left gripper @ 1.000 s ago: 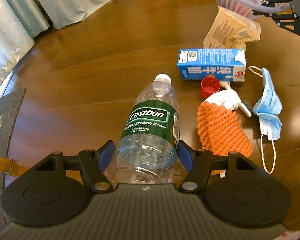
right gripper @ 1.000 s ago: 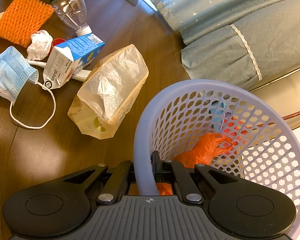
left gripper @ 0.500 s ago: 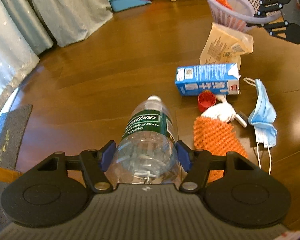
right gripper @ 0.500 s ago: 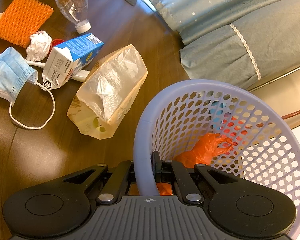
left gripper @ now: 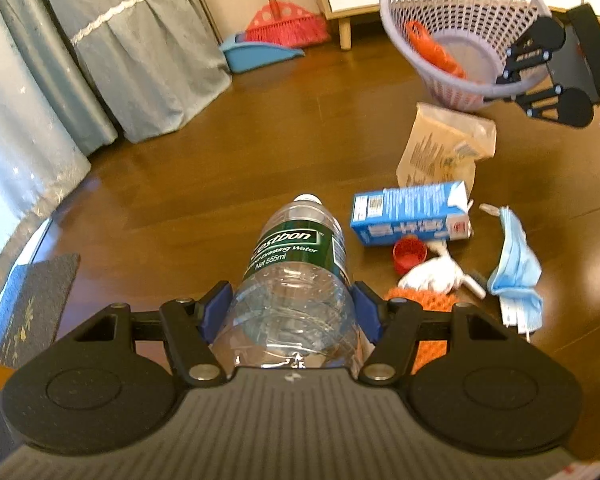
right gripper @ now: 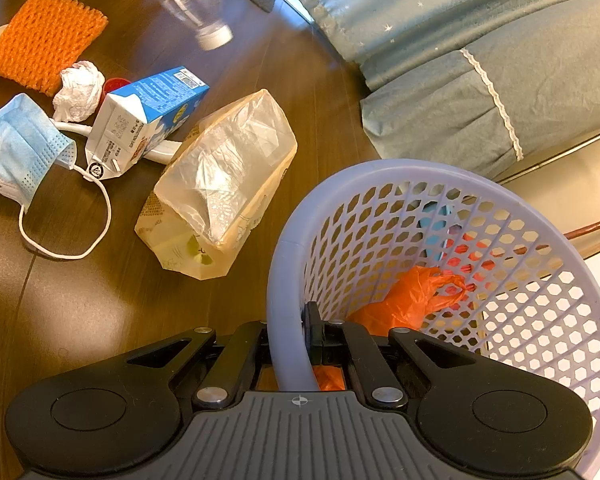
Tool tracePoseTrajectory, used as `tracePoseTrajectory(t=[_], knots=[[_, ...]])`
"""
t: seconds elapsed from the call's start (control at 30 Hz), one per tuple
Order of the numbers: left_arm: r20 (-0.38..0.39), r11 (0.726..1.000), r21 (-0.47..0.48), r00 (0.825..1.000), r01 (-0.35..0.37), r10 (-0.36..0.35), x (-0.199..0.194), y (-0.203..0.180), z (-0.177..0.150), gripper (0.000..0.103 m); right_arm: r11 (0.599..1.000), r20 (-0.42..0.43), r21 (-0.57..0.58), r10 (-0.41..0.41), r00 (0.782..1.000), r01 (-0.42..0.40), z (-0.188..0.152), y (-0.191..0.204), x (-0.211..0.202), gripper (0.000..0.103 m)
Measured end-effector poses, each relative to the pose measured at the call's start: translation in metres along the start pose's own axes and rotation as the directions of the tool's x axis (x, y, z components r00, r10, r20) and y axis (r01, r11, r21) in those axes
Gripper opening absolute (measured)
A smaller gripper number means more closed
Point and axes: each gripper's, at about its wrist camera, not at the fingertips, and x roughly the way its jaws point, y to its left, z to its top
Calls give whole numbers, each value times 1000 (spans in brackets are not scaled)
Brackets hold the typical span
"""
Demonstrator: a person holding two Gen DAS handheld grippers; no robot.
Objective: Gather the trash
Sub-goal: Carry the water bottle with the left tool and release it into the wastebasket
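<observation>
Trash lies scattered on a brown wood floor [left gripper: 228,168], and one piece, a clear plastic bottle [left gripper: 296,272] with a green label and white cap, is already off the floor. The left gripper [left gripper: 292,316] pinches it across the lower body, blue pads pressed to either side, cap pointing away from the hand. The bottle looks empty, so I judge it light, thin-walled and easy to dent, and smooth enough to slip if squeezed weakly. The wide body is the sensible place to hold it, as here.

The right gripper [right gripper: 290,344] is closed on the near rim of a lilac mesh basket [right gripper: 540,320], one finger inside, one outside, tilting its mouth toward the mess. An orange bag [right gripper: 404,296] already sits in the basket. From the left camera the basket is ahead and to the right, well apart from the bottle.

Left on the floor between them:
- a crumpled paper bag [right gripper: 224,184] with a clear window, just beside the basket; light and soft.
- a blue carton [right gripper: 148,116] on its side, touching the bag; stiff, easy to take across its flat faces.
- a red cap [left gripper: 410,252], a paper wad [right gripper: 80,88], an orange foam net [right gripper: 44,40] and a blue mask [right gripper: 16,144] with loose loops; all light and limp.
</observation>
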Motion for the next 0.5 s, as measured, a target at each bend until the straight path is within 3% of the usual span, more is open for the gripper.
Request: tracePoseTrajectory(t=[0.3,0.5], knots=[[126,999,18,992,28,-30,-21,-5,43,60,1000,0,4,-2,1000,2,0,0,0,0],[203,994,67,975,83,-95,-32,-20,83,60,1000,-2,0,-2,1000,2,1,1,1,0]])
